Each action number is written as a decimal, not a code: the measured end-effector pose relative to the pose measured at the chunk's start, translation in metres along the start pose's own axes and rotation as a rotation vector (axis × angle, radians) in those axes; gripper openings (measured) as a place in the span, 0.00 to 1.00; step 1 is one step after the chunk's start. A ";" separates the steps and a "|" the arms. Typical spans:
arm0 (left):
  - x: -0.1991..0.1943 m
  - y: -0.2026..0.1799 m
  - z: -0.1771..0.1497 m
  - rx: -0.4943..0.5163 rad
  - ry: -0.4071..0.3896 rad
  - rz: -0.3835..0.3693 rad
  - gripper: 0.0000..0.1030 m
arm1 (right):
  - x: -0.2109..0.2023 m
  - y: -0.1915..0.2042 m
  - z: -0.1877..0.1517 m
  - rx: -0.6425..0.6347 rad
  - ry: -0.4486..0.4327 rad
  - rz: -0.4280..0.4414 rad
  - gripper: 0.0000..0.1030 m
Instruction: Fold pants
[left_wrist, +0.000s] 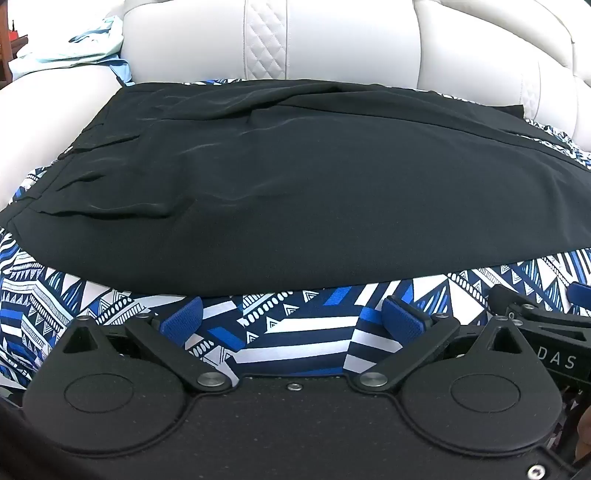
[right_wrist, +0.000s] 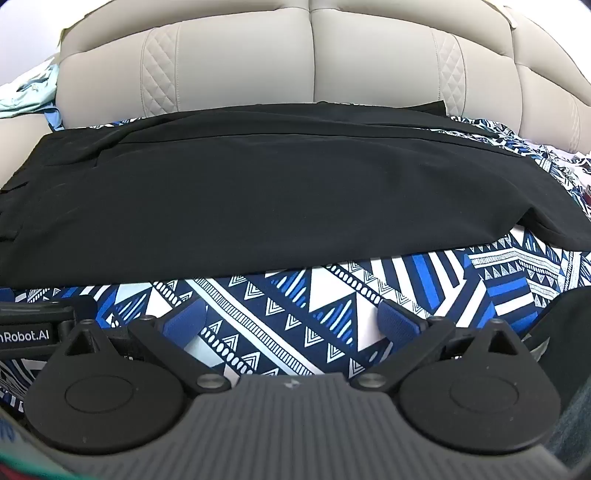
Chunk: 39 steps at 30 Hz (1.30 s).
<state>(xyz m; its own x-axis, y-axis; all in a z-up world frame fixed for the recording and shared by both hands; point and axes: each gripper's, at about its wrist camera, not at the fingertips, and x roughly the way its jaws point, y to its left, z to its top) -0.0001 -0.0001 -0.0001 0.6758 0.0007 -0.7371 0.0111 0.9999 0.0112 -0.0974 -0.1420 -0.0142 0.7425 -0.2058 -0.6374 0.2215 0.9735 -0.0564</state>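
Black pants (left_wrist: 295, 184) lie folded lengthwise across a blue-and-white patterned cloth (left_wrist: 295, 332), waistband pleats at the left. They also show in the right wrist view (right_wrist: 258, 192), where a lower layer sticks out at the right end. My left gripper (left_wrist: 291, 319) is open and empty, just short of the pants' near edge. My right gripper (right_wrist: 291, 319) is open and empty, also just short of the near edge. The right gripper's body (left_wrist: 543, 325) shows at the right of the left wrist view.
The patterned cloth (right_wrist: 369, 295) covers a seat of a cream leather sofa; its quilted backrest (right_wrist: 314, 55) rises behind the pants. Light blue and white garments (left_wrist: 74, 48) lie piled at the far left on the sofa.
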 end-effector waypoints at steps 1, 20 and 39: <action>0.000 0.000 0.000 0.000 0.000 0.000 1.00 | 0.000 0.000 0.000 0.002 -0.002 0.001 1.00; 0.002 0.002 -0.001 -0.003 0.008 -0.003 1.00 | 0.000 0.000 0.000 -0.002 0.001 0.006 1.00; 0.003 0.001 0.001 -0.004 0.011 -0.004 1.00 | -0.001 0.000 0.000 -0.004 0.001 0.007 1.00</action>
<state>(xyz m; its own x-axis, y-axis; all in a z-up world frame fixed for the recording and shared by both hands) 0.0026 0.0008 -0.0018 0.6679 -0.0031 -0.7443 0.0111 0.9999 0.0057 -0.0979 -0.1418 -0.0140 0.7433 -0.1985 -0.6388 0.2137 0.9754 -0.0545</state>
